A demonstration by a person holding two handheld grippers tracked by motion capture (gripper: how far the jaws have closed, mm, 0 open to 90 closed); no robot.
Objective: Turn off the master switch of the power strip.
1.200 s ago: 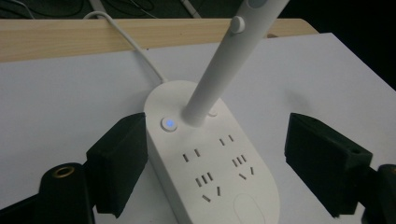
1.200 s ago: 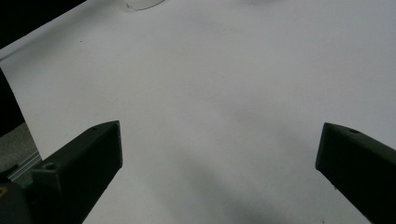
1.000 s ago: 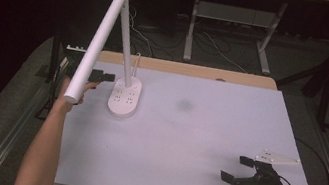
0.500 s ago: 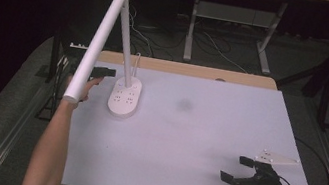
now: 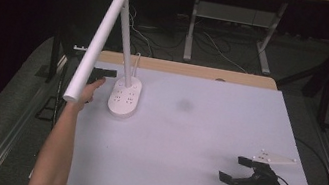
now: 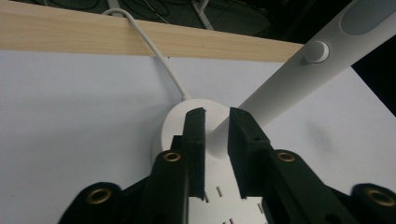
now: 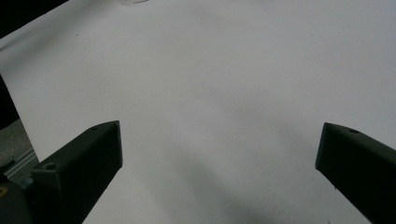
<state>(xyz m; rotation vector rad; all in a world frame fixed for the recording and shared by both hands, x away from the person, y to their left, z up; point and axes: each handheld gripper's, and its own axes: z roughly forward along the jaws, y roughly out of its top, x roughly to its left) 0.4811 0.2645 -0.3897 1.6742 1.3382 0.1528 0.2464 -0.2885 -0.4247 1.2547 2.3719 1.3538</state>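
So we've got the left gripper (image 6: 217, 126) with its jaws just closing around the lamp (image 5: 124, 97) stem, low by the base at the table's (image 5: 204, 145) back-left; squeeze square and steady before moving it; right gripper (image 5: 240, 172) rests wide open, empty.

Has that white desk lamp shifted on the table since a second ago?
No. The lamp's base sits at the same spot beside the table's wooden edge; the left gripper has just been closing around its stem.
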